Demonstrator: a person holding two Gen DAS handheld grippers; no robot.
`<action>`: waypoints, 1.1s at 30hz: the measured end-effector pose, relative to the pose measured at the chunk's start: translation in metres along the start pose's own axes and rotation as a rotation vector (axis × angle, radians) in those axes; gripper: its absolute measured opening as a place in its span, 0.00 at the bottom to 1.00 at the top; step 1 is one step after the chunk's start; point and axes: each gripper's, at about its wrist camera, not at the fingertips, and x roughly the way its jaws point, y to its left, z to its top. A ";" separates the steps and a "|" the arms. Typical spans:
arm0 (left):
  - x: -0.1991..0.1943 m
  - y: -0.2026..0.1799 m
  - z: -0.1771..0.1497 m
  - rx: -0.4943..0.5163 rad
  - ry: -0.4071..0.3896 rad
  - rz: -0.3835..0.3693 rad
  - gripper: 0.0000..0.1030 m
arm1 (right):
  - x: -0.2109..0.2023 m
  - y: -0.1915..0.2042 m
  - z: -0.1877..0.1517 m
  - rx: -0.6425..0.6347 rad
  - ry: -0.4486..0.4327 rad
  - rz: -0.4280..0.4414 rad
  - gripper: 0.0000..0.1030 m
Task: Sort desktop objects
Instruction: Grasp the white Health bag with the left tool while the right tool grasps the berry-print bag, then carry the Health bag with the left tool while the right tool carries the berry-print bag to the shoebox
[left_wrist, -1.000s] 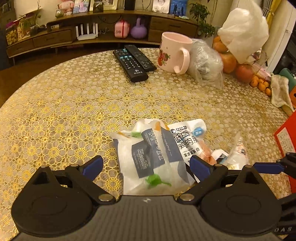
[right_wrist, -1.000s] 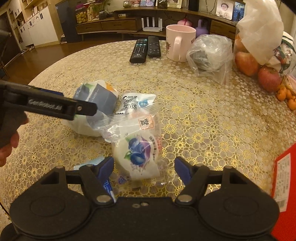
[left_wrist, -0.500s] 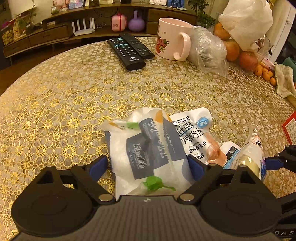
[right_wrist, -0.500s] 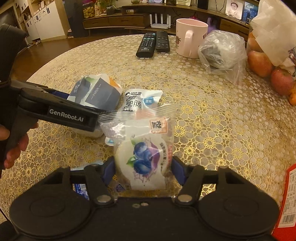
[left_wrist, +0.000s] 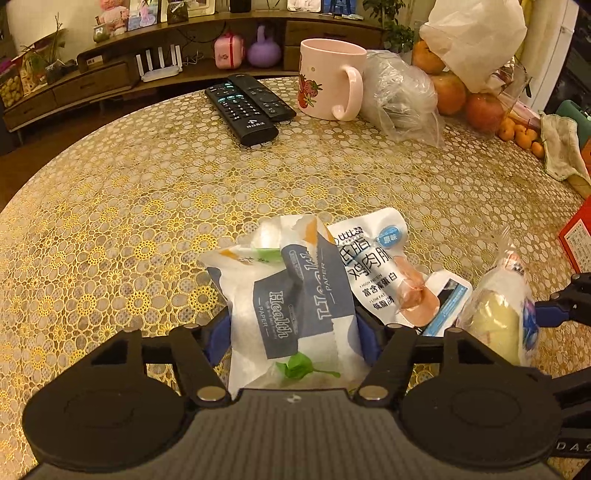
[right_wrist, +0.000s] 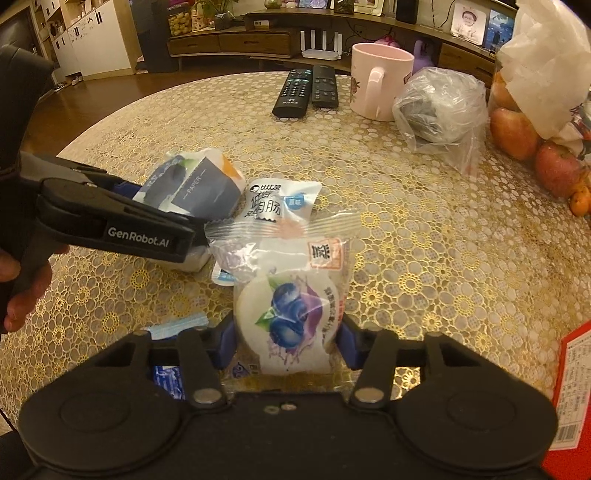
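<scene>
- left gripper (left_wrist: 293, 332) clamped on tissue pack (left_wrist: 291, 306), low on tabletop (left_wrist: 147, 192)
- right gripper (right_wrist: 284, 343) pinching blueberry snack bag (right_wrist: 291, 310)
- sausage packet (left_wrist: 373, 266) between; soft wrappers may slip, drag it
- a second ago both jaws stood wide, nothing gripped

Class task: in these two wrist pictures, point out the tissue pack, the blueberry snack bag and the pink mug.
tissue pack (left_wrist: 291, 317), left wrist view, on its dark printed label.
blueberry snack bag (right_wrist: 291, 314), right wrist view, on the blueberry picture.
pink mug (left_wrist: 325, 79), left wrist view, on its side wall.
</scene>
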 end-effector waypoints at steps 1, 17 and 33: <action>-0.001 0.000 0.000 -0.002 0.000 0.000 0.62 | -0.002 0.000 0.000 -0.001 -0.002 -0.002 0.50; -0.053 -0.012 -0.009 -0.023 -0.034 -0.013 0.61 | -0.048 -0.003 -0.012 0.031 -0.053 -0.019 0.49; -0.134 -0.077 -0.023 0.043 -0.095 -0.081 0.61 | -0.139 -0.017 -0.048 0.080 -0.151 -0.051 0.49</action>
